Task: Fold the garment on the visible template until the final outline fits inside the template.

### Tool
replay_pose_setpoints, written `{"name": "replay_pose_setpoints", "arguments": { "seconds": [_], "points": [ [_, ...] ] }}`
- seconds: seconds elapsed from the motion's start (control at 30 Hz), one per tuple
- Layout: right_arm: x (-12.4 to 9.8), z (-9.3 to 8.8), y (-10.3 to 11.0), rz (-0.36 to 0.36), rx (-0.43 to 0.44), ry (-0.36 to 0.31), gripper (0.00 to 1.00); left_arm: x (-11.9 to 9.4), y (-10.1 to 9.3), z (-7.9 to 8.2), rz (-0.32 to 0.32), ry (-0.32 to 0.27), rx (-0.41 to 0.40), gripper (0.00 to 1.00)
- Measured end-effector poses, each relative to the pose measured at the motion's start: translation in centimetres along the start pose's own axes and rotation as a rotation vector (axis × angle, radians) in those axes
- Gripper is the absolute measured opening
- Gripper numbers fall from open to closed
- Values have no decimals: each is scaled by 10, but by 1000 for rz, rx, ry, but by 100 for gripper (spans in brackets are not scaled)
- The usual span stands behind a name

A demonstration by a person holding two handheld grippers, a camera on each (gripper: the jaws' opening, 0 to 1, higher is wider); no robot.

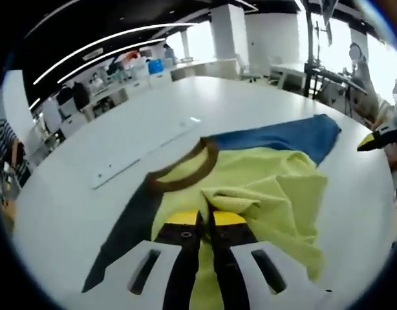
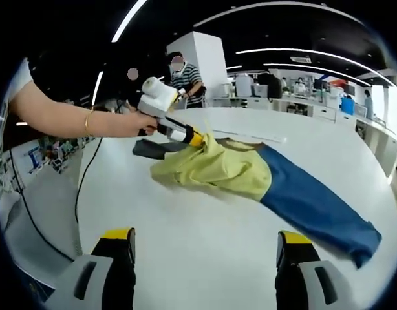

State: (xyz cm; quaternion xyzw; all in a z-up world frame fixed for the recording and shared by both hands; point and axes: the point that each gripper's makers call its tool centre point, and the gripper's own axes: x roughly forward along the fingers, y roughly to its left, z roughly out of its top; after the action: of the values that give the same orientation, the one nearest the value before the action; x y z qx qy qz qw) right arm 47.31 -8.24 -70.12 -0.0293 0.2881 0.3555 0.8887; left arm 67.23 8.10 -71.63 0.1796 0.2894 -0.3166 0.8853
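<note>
A garment with a yellow body [image 1: 263, 174], a brown collar [image 1: 185, 174], one blue sleeve [image 1: 282, 135] and one dark sleeve [image 1: 130, 226] lies on the white table [image 1: 250, 97]. My left gripper [image 1: 207, 216] is shut on a bunched fold of the yellow cloth below the collar. In the right gripper view a hand holds that left gripper [image 2: 197, 139] at the yellow body's [image 2: 211, 168] far left edge. The blue sleeve [image 2: 315, 200] stretches out to the right. My right gripper [image 2: 205, 239] is open above bare table, short of the garment. It also enters the left gripper view [image 1: 374, 141] at the right edge.
A long white flat strip [image 1: 140, 155] lies on the table beyond the collar, also seen past the garment [image 2: 257, 135]. A black cable [image 2: 88, 174] hangs off the table's left edge. Desks, pillars and people stand in the room behind.
</note>
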Motion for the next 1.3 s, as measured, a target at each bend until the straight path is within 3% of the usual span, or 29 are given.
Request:
{"name": "replay_pose_setpoints", "arguments": {
  "seconds": [0.3,0.57,0.93,1.3],
  "points": [
    [4,2,-1,2,3,-2,89,4,6,-4,26,13,26,8],
    [6,6,3,10,-2,-13,88,-13,3,5,21,-22,33,13],
    [9,18,15,29,-24,-50,85,-45,-22,11,-61,-71,18,29],
    [20,23,33,64,-61,-58,78,-66,-57,1,-126,-104,-20,37]
  ]
}}
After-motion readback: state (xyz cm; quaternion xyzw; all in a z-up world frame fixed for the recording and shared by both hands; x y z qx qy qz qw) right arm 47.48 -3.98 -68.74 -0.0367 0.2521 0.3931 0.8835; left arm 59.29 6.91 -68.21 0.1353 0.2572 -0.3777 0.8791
